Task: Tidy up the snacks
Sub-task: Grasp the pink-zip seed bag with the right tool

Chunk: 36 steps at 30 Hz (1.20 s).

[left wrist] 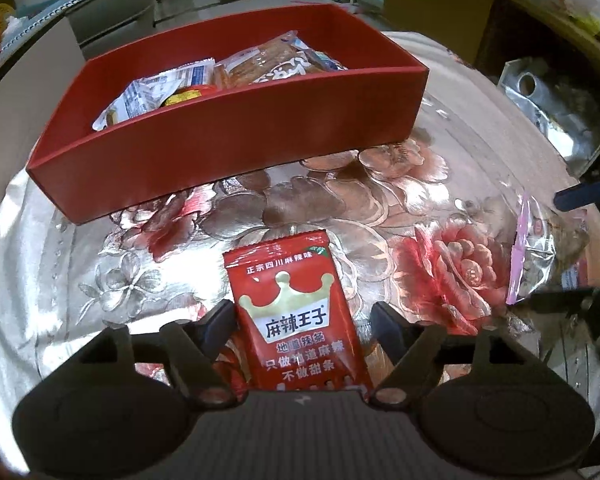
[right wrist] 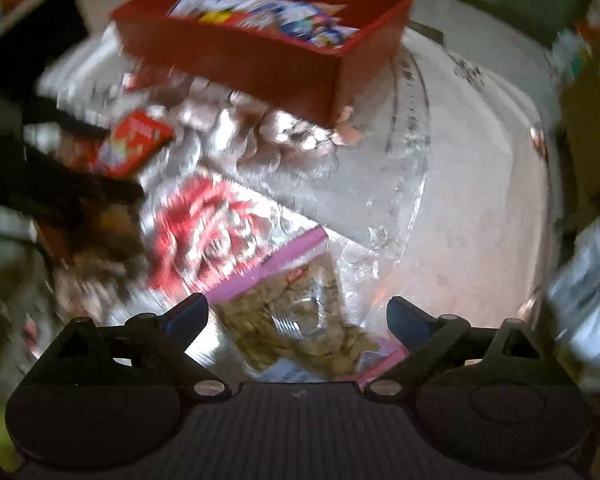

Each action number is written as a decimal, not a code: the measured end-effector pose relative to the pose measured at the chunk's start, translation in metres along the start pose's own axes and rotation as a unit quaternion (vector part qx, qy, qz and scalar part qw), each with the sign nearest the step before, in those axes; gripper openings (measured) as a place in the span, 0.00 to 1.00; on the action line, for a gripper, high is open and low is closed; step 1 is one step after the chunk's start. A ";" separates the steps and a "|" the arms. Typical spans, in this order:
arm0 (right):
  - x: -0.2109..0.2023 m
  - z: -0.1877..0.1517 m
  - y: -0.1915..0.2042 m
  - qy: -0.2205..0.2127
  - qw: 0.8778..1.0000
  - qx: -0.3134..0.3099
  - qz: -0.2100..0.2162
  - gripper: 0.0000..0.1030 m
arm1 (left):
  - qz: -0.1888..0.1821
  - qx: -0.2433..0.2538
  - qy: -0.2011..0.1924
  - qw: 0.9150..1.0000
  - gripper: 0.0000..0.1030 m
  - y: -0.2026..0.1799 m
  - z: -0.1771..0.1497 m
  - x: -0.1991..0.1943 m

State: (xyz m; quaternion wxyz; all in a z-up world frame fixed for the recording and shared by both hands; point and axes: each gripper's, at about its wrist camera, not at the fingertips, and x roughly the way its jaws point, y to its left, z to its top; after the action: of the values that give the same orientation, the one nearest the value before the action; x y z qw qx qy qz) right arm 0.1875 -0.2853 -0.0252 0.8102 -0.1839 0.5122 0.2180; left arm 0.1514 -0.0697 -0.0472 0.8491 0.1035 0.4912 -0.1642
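A red snack packet [left wrist: 296, 312] with a gold crown lies flat on the flowered tablecloth between the fingers of my left gripper [left wrist: 302, 318]. The right finger stands clear of its edge, so the jaws are open. Beyond it stands the red box [left wrist: 228, 148], holding several wrapped snacks. In the blurred right wrist view, a clear seed packet [right wrist: 296, 316] with pink edges lies between the wide-open fingers of my right gripper [right wrist: 298, 314], touching neither. The red box [right wrist: 240, 60] sits at the far side there, and the red packet [right wrist: 132, 144] shows at the left.
A crumpled silver foil bag [left wrist: 556, 112] lies at the table's right edge, also seen as a foil bag [right wrist: 588, 280] at the right. The round table's rim [left wrist: 596, 64] curves close behind. Cardboard boxes and shelves stand beyond the table.
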 end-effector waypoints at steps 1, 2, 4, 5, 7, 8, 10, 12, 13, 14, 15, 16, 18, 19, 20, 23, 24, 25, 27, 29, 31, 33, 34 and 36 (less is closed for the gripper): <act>0.004 0.001 0.006 0.001 1.000 -0.024 0.004 0.95 | -0.003 0.000 0.002 1.000 0.68 0.001 0.000 -0.001; 0.009 0.003 0.013 0.008 0.999 -0.051 0.004 0.95 | -0.005 -0.002 0.005 1.000 0.68 0.003 0.000 -0.002; 0.014 0.005 0.022 0.012 0.997 -0.080 -0.007 1.00 | -0.014 -0.008 0.006 1.000 0.68 0.009 -0.002 -0.003; 0.015 0.007 0.020 0.018 0.997 -0.071 -0.002 0.99 | -0.018 -0.009 0.005 1.000 0.68 0.010 -0.002 -0.004; 0.016 0.006 0.014 0.028 0.999 -0.036 0.004 0.99 | -0.021 -0.009 0.005 1.000 0.68 0.011 -0.002 -0.004; 0.017 0.004 0.012 0.030 0.999 -0.018 0.004 0.98 | -0.022 -0.010 0.005 1.000 0.68 0.012 -0.002 -0.004; 0.014 -0.001 0.013 0.032 0.999 0.002 0.000 0.96 | -0.023 -0.011 0.006 1.000 0.69 0.012 -0.001 -0.004; 0.012 -0.003 0.016 0.033 0.999 0.021 -0.008 0.93 | -0.023 -0.008 0.001 1.000 0.71 0.010 -0.003 -0.003; 0.011 -0.003 0.018 0.035 0.999 0.031 -0.012 0.92 | -0.018 0.002 -0.001 1.000 0.73 0.007 -0.005 -0.003; 0.010 -0.002 0.019 0.036 0.998 0.041 -0.014 0.89 | -0.011 0.015 -0.003 1.000 0.77 0.003 -0.007 -0.002; 0.010 -0.001 0.021 0.037 0.998 0.047 -0.016 0.88 | -0.003 0.026 -0.010 1.000 0.79 -0.002 -0.010 -0.001; 0.007 -0.002 0.022 0.038 0.998 0.051 -0.019 0.87 | 0.000 0.020 -0.016 1.000 0.80 -0.002 -0.012 -0.002; 0.008 -0.003 0.023 0.041 0.997 0.068 -0.026 0.88 | -0.006 0.012 -0.017 1.000 0.83 -0.001 -0.012 -0.001; 0.009 -0.003 0.021 0.045 0.996 0.077 -0.028 0.92 | -0.006 0.016 -0.018 1.000 0.86 -0.002 -0.012 0.000; 0.011 -0.004 0.017 0.050 0.994 0.094 -0.031 0.99 | -0.003 0.020 -0.025 0.999 0.88 -0.004 -0.015 0.000; 0.014 -0.005 0.013 0.049 0.993 0.108 -0.029 1.00 | 0.009 0.000 -0.033 0.999 0.97 -0.003 -0.025 0.000; 0.014 -0.006 0.013 0.045 0.992 0.111 -0.030 1.00 | 0.009 0.004 -0.039 0.999 0.97 -0.003 -0.028 0.000; 0.013 -0.007 0.013 0.039 0.992 0.116 -0.032 1.00 | 0.009 0.002 -0.045 0.999 0.97 -0.003 -0.029 0.000; 0.012 -0.010 0.013 0.029 0.992 0.120 -0.034 1.00 | 0.011 0.000 -0.045 0.999 0.97 -0.003 -0.029 0.000; 0.013 -0.009 0.013 0.033 0.992 0.116 -0.032 1.00 | 0.012 -0.004 -0.031 0.999 0.97 -0.003 -0.025 0.001; 0.011 -0.010 0.015 0.033 0.992 0.114 -0.036 1.00 | 0.019 -0.014 -0.014 1.000 0.97 -0.004 -0.021 0.002; 0.006 -0.009 0.020 0.028 0.994 0.102 -0.031 0.91 | 0.026 -0.022 -0.005 0.999 0.97 -0.006 -0.020 0.001; 0.003 -0.008 0.022 0.025 0.994 0.098 -0.029 0.83 | 0.027 -0.022 -0.004 0.999 0.96 -0.006 -0.020 0.001; 0.000 -0.006 0.026 0.022 0.994 0.100 -0.031 0.76 | 0.024 -0.022 -0.004 0.999 0.90 -0.006 -0.021 0.000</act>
State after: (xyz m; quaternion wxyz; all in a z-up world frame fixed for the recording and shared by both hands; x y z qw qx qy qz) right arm 0.1687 -0.2664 -0.0298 0.8197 -0.1225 0.5428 0.1362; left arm 0.1324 -0.0687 -0.0571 0.8568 0.0964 0.4887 -0.1331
